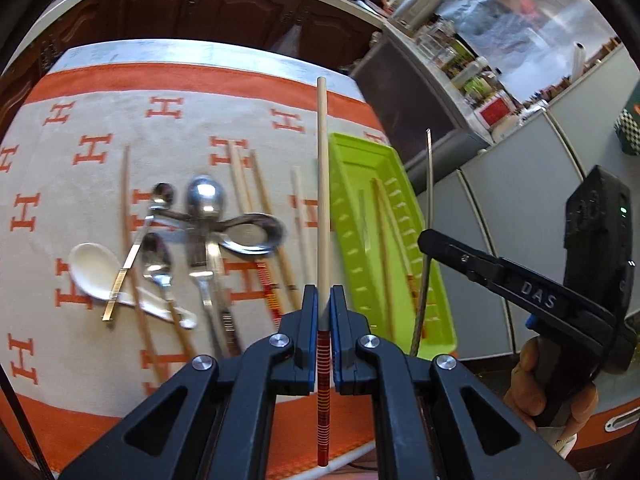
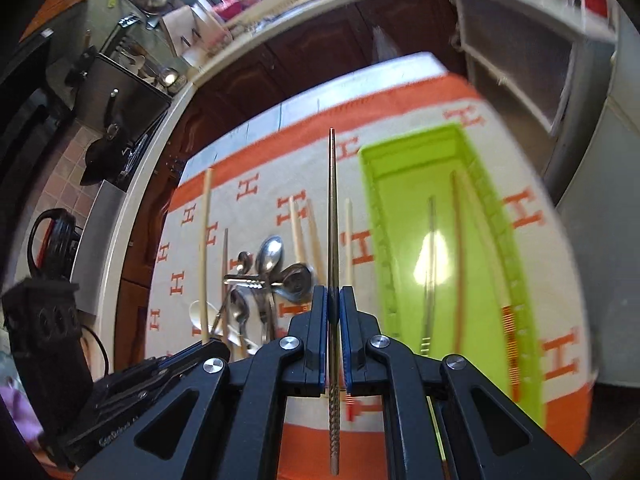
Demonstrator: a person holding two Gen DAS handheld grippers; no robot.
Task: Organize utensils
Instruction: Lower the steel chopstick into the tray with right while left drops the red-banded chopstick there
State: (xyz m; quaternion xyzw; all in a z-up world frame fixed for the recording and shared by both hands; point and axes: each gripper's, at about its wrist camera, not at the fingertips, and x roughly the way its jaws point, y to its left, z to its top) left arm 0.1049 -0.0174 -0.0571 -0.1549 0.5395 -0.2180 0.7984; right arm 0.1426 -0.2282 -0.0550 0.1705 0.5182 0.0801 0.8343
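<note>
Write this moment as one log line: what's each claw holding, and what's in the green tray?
left gripper: shut on wooden chopstick | right gripper: shut on metal chopstick | green tray: some chopsticks inside | spoons: on cloth

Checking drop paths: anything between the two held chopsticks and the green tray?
Nothing visible. The left gripper holds a wooden chopstick, the right gripper a metal chopstick. Both are lifted clear of the spoon pile. The green tray is open-topped, with only chopsticks lying inside.
</note>
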